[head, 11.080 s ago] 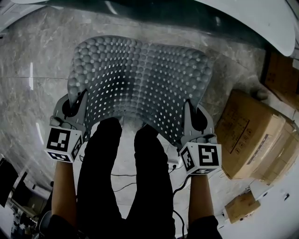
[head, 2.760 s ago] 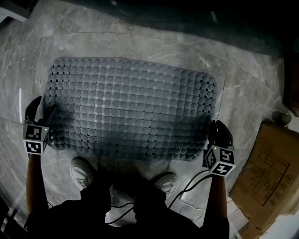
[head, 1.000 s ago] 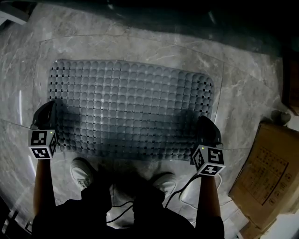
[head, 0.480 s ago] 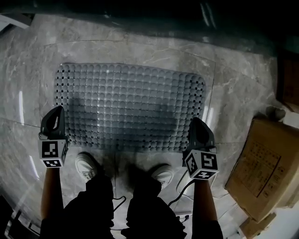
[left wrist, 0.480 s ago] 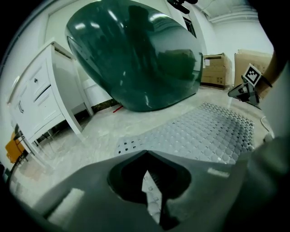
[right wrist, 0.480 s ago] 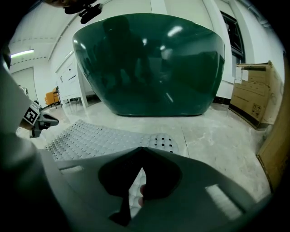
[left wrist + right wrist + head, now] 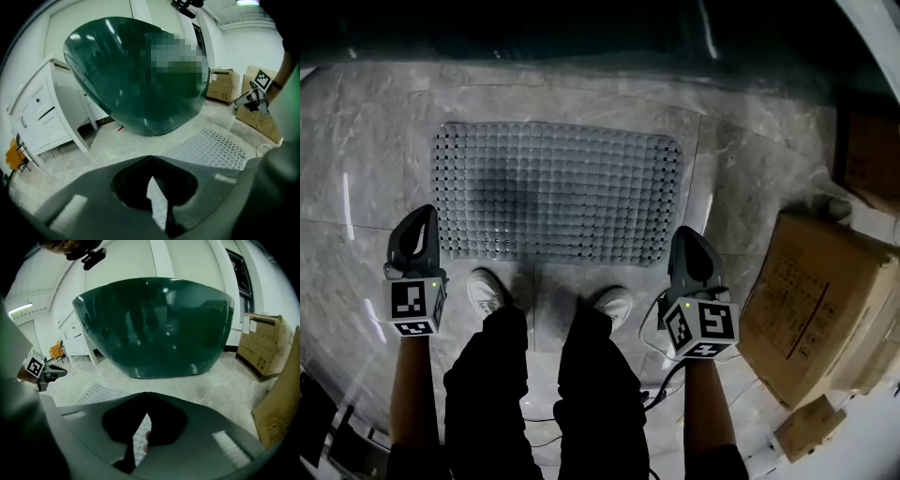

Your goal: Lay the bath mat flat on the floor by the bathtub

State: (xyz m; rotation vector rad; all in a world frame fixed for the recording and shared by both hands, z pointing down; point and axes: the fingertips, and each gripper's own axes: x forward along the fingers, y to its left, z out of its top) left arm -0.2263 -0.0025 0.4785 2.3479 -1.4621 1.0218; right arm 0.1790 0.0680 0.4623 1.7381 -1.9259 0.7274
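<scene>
The bath mat lies flat on the marble floor, bumps up, with no corner curled that I can see. Its long edge runs alongside the dark green bathtub, which sits at its 12 o'clock with a strip of bare floor between the two.

My left tongs hang off the mat's 7 o'clock corner and my right tongs off its 5 o'clock corner. Both are clear of the mat. In the left gripper view the jaw tips of the left tongs are pressed together with nothing pinched between them. The mat shows on the floor at 2 o'clock and the tub looms at 12. In the right gripper view the right tongs are pressed together the same way, empty, with the mat at 9 o'clock and the tub filling 12.

My shoes stand at the mat's 6 o'clock, toes just short of its near edge. A cable loops on the floor beside my right foot. Cardboard boxes are stacked at 4 o'clock from the mat, well apart from it. A white cabinet stands at 9 o'clock in the left gripper view, beside the tub.
</scene>
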